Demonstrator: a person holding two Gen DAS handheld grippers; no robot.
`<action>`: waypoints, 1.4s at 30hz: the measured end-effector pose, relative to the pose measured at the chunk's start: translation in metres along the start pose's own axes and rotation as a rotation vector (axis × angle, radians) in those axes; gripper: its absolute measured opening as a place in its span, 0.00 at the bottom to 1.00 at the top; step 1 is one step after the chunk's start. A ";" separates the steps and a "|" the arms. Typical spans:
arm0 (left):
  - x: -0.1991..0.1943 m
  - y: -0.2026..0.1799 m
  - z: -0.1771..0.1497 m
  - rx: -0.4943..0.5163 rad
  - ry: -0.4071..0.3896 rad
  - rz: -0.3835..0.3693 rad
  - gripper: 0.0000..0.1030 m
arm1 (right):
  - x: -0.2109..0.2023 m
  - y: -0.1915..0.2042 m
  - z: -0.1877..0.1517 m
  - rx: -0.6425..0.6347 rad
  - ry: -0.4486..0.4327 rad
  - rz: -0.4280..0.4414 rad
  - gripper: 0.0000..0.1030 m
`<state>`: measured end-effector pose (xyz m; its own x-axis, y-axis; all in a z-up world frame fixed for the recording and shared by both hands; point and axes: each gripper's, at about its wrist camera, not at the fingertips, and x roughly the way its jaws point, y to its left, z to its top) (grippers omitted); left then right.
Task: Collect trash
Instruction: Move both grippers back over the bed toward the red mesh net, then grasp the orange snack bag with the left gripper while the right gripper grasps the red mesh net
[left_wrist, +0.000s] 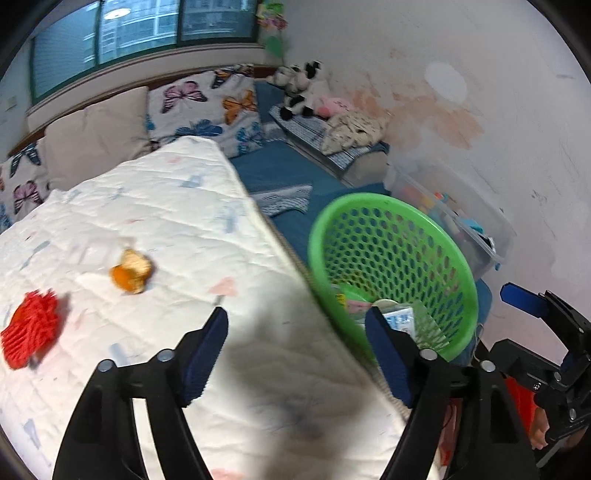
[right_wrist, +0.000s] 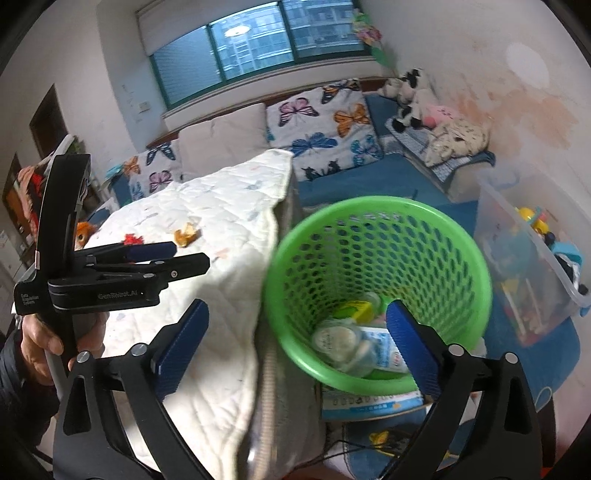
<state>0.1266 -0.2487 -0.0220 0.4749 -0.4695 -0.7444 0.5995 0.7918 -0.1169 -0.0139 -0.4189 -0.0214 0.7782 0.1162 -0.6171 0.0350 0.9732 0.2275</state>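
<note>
A green mesh basket (left_wrist: 388, 251) (right_wrist: 369, 251) stands beside the white quilt (left_wrist: 147, 221), holding round white lids (right_wrist: 334, 341), a yellow-green packet (right_wrist: 356, 310) and a blue-white wrapper (right_wrist: 384, 350). On the quilt lie an orange peel (left_wrist: 132, 272) (right_wrist: 186, 234) and a red fuzzy scrap (left_wrist: 31, 330) (right_wrist: 133, 239). My left gripper (left_wrist: 295, 314) is open with nothing in it, over the quilt's edge, right of the peel. My right gripper (right_wrist: 299, 306) is open and holds nothing, straddling the basket's near rim and the quilt edge.
A clear plastic bin (right_wrist: 532, 258) of toys stands right of the basket against the wall. Butterfly pillows (right_wrist: 321, 122) and plush toys (right_wrist: 406, 96) line the back. A printed box (right_wrist: 369, 402) sits under the basket. A hand (right_wrist: 40, 339) holds the left gripper's handle.
</note>
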 end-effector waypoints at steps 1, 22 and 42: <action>-0.005 0.007 -0.001 -0.012 -0.006 0.006 0.73 | 0.002 0.006 0.001 -0.010 0.003 0.007 0.96; -0.074 0.159 -0.042 -0.231 -0.063 0.281 0.80 | 0.056 0.124 0.040 -0.203 0.044 0.179 0.96; -0.131 0.277 -0.078 -0.412 -0.092 0.436 0.80 | 0.139 0.243 0.068 -0.330 0.140 0.327 0.96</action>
<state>0.1806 0.0629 -0.0082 0.6854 -0.0854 -0.7232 0.0472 0.9962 -0.0730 0.1456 -0.1800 -0.0010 0.6226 0.4300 -0.6538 -0.4158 0.8896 0.1892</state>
